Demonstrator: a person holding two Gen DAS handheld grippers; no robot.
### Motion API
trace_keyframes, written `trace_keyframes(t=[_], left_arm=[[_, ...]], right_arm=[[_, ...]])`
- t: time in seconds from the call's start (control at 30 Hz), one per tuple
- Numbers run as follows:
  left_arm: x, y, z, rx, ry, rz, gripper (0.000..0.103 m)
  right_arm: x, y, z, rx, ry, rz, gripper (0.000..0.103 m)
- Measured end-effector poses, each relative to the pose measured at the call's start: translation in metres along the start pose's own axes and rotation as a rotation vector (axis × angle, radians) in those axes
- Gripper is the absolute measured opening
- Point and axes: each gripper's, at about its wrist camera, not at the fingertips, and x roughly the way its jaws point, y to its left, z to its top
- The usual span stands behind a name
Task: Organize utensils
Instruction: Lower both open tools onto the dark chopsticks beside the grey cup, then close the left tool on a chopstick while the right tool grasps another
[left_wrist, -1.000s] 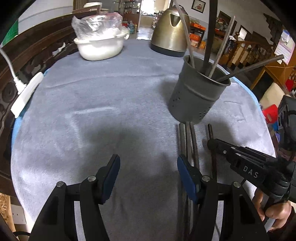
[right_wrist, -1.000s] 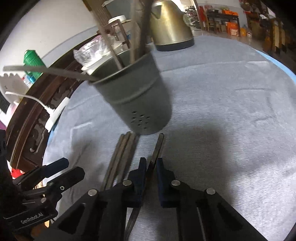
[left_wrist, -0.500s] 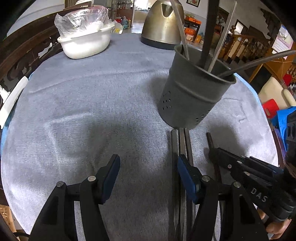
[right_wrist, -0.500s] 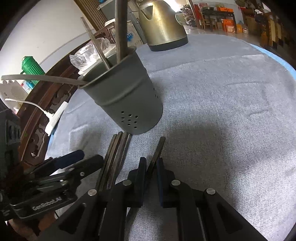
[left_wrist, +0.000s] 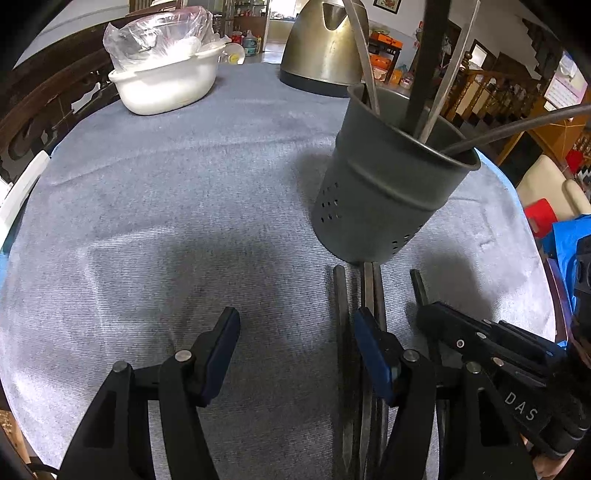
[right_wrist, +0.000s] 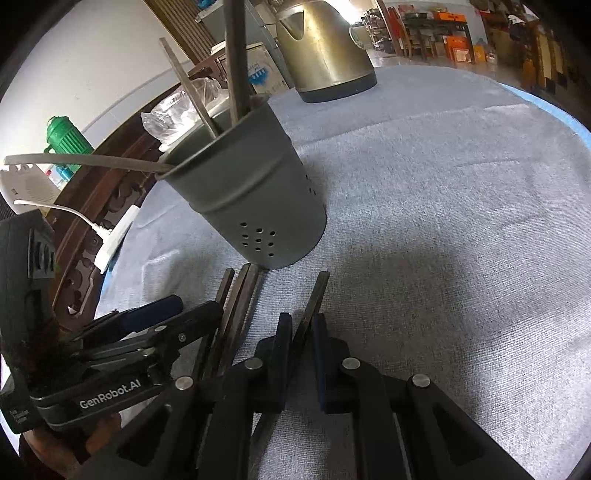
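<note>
The working ends of all loose utensils are cut off at the lower frame edges, so their types cannot be told. The right gripper (right_wrist: 301, 326) is clenched on a single flat handle (right_wrist: 314, 295), which runs out ahead of its fingertips toward the holder (right_wrist: 255, 192). The left gripper (left_wrist: 295, 332) stands released, its jaws wide over bare cloth (left_wrist: 184, 192); three more handles (left_wrist: 364, 295) lie side by side under and just outside its right finger (left_wrist: 369, 343), long axes likewise pointing at the holder. The holder stands just beyond both fingertips, with several handles leaning out of it. Farther off on the grey cloth are a kettle (left_wrist: 325, 44) and a white bowl (left_wrist: 166, 85) under plastic; a cluttered room lies behind.
</note>
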Motion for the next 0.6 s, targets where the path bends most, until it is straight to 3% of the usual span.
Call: trace_keyframes(t=[0.27,0.43,0.6], left_arm=[[0.005,-0.001,0.0,0.023,-0.009,0.032,0.064],[0.003,0.005,0.0,0.038,-0.012,0.03,0.047],[-0.002,0.019,-0.002,0.039,0.005,0.028,0.047]], right_arm=[[0.0,-0.001,0.0,0.002,-0.001,0.009,0.012],[-0.001,0.006,0.002,-0.056,0.004,-0.042,0.012],[0.0,0.001,0.01,-0.055,0.037,-0.063,0.012]])
